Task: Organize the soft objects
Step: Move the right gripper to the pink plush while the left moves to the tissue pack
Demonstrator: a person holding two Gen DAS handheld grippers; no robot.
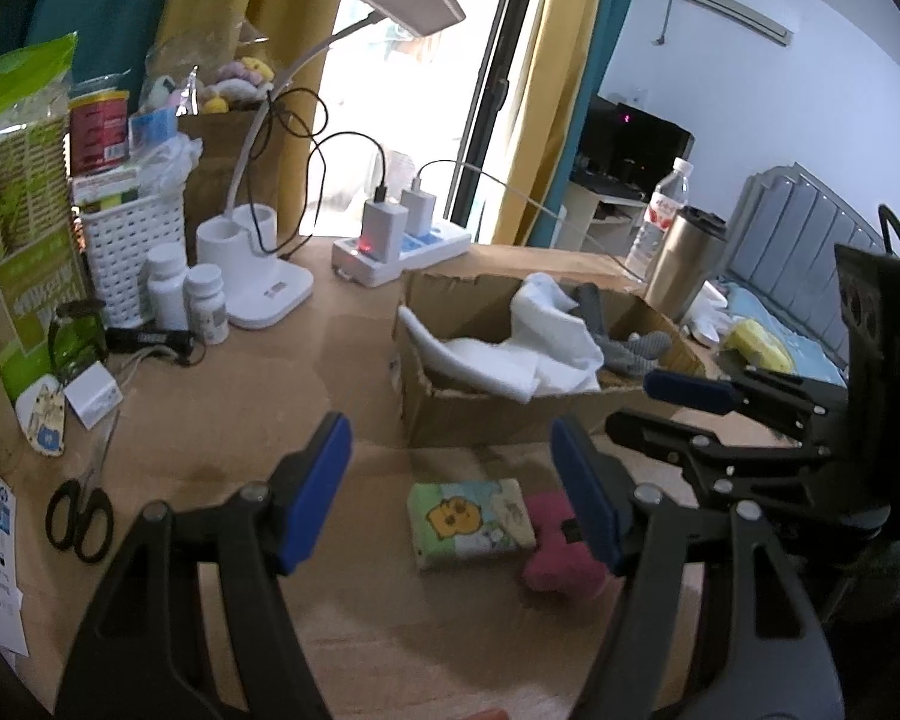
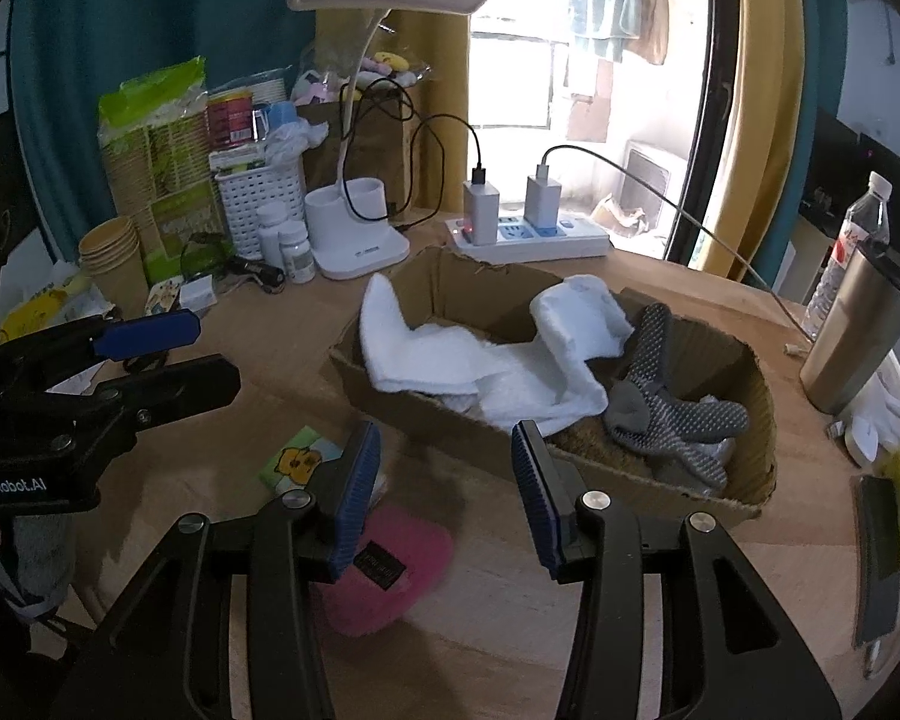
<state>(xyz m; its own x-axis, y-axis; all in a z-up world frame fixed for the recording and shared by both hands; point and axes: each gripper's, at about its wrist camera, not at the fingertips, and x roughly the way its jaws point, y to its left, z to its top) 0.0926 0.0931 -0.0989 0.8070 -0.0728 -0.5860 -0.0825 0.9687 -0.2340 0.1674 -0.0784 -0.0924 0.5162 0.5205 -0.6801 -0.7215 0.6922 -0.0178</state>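
Pink plush cloth (image 2: 390, 570), one piece, lies flat near the desk's front edge, touching one cartoon-printed tissue pack (image 1: 471, 522) on its left. Left gripper (image 1: 450, 495): fingers spread wide, nothing between them, hovering over the pack and pink cloth. Right gripper (image 2: 447, 495): fingers likewise spread and empty, its left pad above the pink cloth's edge. Bare wooden desk (image 1: 222, 420) lies open left of the pack as far as one pair of black scissors (image 1: 81, 516) near the left edge.

Mid-desk: one torn cardboard box (image 2: 570, 468), open-topped, holding one white towel (image 2: 486, 360), partly draped over the left rim, and one grey dotted glove (image 2: 666, 408); whether a second glove lies beneath cannot be told.

Far side: one white desk lamp (image 2: 360, 240), one power strip (image 2: 534, 240) carrying two chargers, two white pill bottles (image 1: 183, 294), one white basket (image 1: 129, 240). Right edge: one steel tumbler (image 2: 858, 330), one water bottle (image 2: 852, 240).
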